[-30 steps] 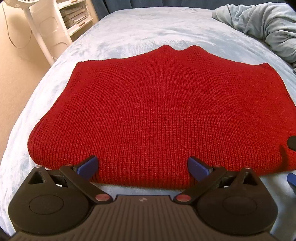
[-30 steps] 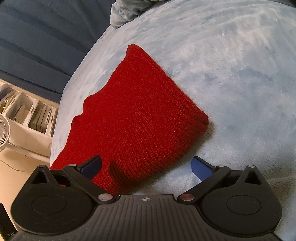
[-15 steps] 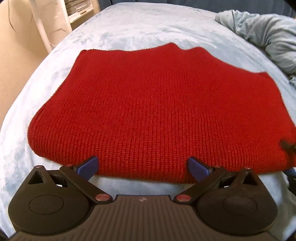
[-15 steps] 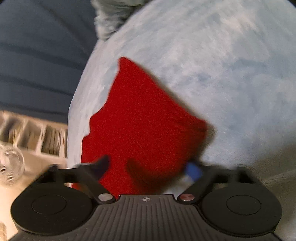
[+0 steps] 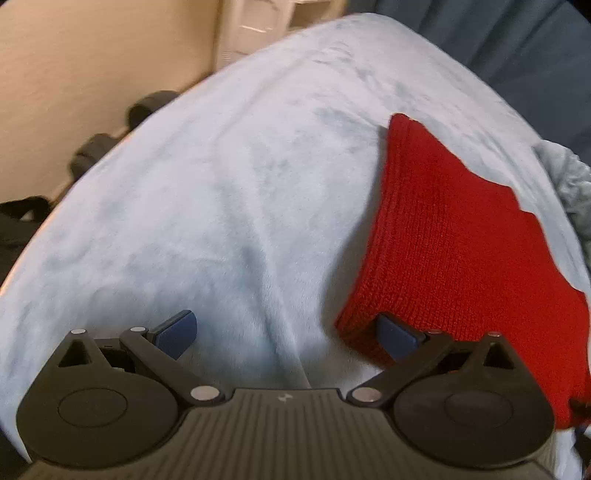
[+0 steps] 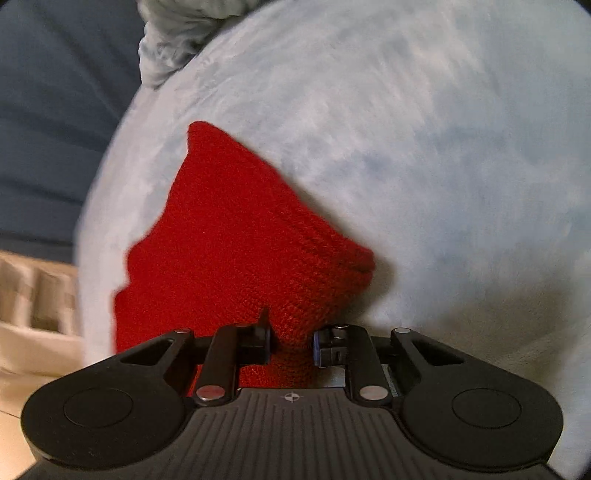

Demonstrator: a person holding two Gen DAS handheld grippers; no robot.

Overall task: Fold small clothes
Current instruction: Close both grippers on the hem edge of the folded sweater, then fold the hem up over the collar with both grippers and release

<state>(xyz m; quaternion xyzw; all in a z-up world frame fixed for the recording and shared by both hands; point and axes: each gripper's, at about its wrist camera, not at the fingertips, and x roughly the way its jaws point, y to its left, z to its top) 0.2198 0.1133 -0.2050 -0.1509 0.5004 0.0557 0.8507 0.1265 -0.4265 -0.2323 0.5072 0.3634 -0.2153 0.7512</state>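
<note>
A red knitted garment (image 5: 454, 258) lies folded on a pale blue fleece blanket (image 5: 229, 192). In the left wrist view it sits at the right, its near left corner touching my right fingertip. My left gripper (image 5: 288, 332) is open and empty, mostly over bare blanket. In the right wrist view the red garment (image 6: 243, 243) fills the centre, and my right gripper (image 6: 290, 341) is shut on its near edge, bunching the knit between the pads.
A crumpled grey-blue cloth (image 6: 173, 40) lies at the blanket's far end, also at the right edge of the left wrist view (image 5: 572, 184). Beige floor, dark round objects (image 5: 147, 107) and a white shelf unit (image 5: 258, 26) lie beyond the blanket's left side.
My right gripper closed on the garment's near edge. My left gripper swung left off the garment's front edge; the garment now sits at its right.
</note>
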